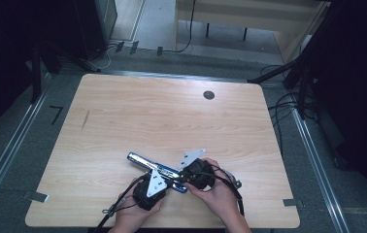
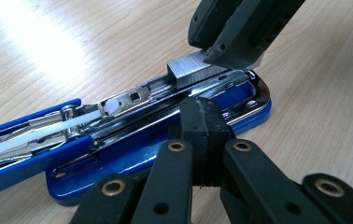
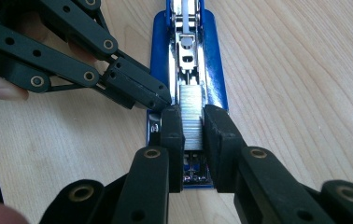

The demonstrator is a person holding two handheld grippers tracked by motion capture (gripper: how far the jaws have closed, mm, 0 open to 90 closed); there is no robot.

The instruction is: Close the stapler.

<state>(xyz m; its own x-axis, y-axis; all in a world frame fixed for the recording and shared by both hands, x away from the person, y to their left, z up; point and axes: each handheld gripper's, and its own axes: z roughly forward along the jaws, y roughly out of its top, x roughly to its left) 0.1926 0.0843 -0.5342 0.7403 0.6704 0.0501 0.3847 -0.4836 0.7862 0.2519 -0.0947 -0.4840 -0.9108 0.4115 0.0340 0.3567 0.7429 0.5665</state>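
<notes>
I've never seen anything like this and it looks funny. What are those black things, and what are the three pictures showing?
A person sits at a wooden table and holds a black claw in each hand, like big tweezers. One picture looks down from above; the other two come from little cameras riding on each claw.

On the table lies a blue stapler, flipped open so its shiny metal track shows. The right claw pinches a silver block of staples between its jaws, over that track. The left claw has its jaws shut together and presses against the stapler's side, probably to keep it from sliding. It looks like the person is loading the staples into the stapler.
</notes>
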